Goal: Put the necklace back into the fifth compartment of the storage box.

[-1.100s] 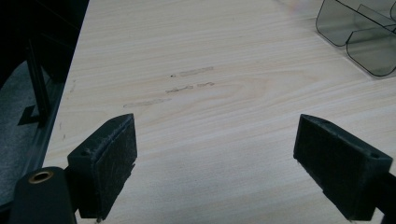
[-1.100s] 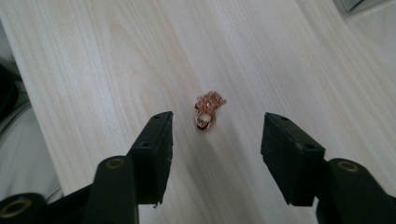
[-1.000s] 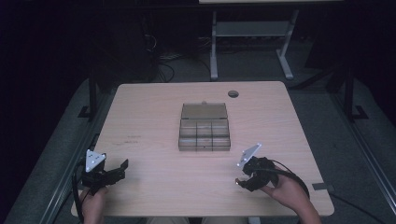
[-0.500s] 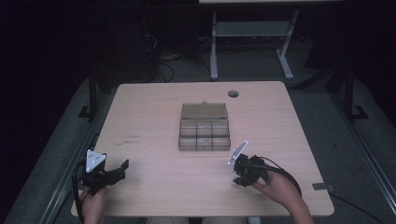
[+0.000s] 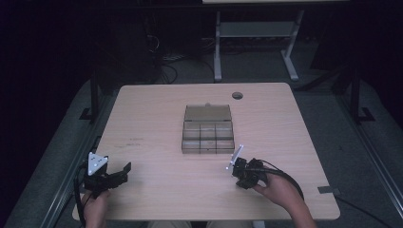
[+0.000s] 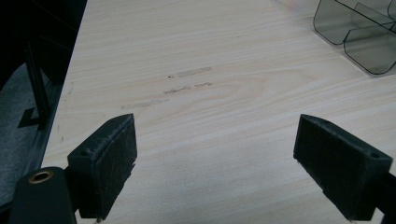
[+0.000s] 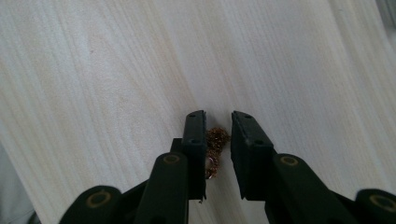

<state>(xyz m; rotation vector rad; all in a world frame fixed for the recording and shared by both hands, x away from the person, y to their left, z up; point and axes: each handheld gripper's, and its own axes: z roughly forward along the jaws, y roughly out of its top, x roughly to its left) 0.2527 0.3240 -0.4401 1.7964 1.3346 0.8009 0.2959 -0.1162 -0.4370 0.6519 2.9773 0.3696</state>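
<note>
Closing on a small coppery tangle (image 7: pixel 215 142), possibly a fine chain or wire curl, the right gripper (image 7: pixel 217 122) has just been narrowing its jaws; the tangle lies on the wooden table (image 7: pixel 93 70) between them, touching the left pad, while contact with the right pad is hard to judge. Part of it is hidden behind the jaw. In the high view the right gripper (image 5: pixel 241 172) sits near the table's front edge, the tangle too small to make out. Left gripper (image 6: pixel 215 154) rests with jaws spread wide over bare wood. Farther off stands a smoky clear compartment box (image 5: pixel 208 135), lid raised; its corner is cut off in the left gripper view.
</note>
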